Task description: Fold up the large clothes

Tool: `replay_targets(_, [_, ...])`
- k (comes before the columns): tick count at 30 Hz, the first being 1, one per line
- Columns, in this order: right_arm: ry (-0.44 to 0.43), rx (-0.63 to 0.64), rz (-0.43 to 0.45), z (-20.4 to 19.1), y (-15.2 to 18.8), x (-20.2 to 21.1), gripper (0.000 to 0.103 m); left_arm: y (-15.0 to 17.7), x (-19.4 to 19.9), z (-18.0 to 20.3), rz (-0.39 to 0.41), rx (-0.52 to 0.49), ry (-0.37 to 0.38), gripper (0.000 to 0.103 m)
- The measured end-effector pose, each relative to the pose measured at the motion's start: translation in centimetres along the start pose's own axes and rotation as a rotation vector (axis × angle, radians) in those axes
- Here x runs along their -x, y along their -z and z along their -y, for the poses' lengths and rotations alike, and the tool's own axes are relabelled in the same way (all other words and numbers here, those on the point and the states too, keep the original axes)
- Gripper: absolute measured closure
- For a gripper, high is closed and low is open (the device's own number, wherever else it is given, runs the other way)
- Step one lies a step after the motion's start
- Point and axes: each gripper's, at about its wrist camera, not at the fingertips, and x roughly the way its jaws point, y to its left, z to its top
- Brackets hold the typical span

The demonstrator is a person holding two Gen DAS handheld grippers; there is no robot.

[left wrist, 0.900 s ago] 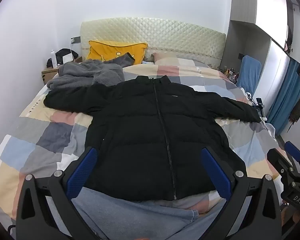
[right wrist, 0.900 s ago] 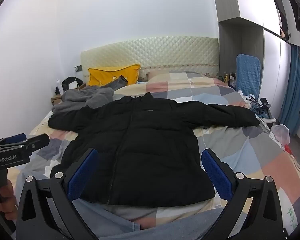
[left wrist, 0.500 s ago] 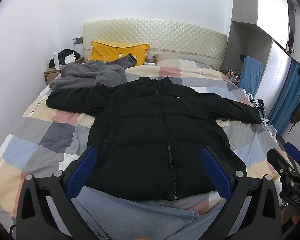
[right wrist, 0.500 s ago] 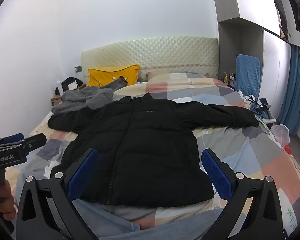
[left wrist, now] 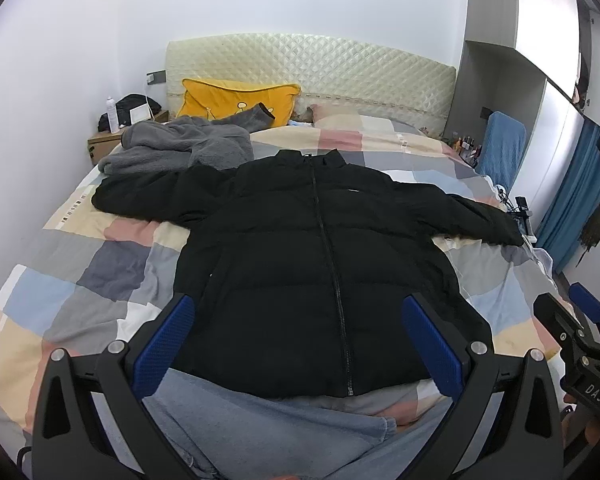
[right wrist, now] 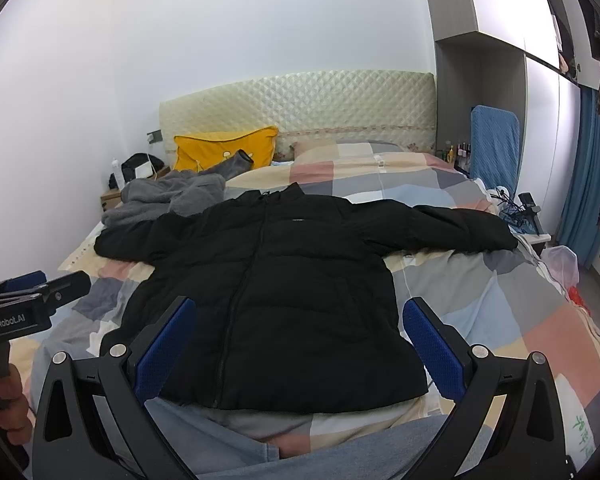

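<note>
Left wrist view: my left gripper [left wrist: 298, 344] is spread wide with nothing between its blue pads [left wrist: 162, 346], hovering over the near hem of the black puffer jacket [left wrist: 300, 264]. The jacket lies flat and zipped on the checked bedspread [left wrist: 80, 280], collar toward twelve o'clock, sleeves out toward nine and three. A grey fleece [left wrist: 180, 148] is bunched at eleven o'clock, touching the left sleeve, with a yellow pillow [left wrist: 236, 96] behind it. My right gripper [right wrist: 300, 344] is likewise released and empty, above the hem. Blue-grey cloth [left wrist: 260, 432] lies at six o'clock.
</note>
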Motion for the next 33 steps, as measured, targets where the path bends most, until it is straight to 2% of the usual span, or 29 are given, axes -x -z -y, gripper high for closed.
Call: replay_targets(33, [0.014, 0.001, 0.014, -0.7, 0.2, 0.2, 0.000, 1.0, -0.8, 0.1, -0.031, -0.026, -0.004, 0.000])
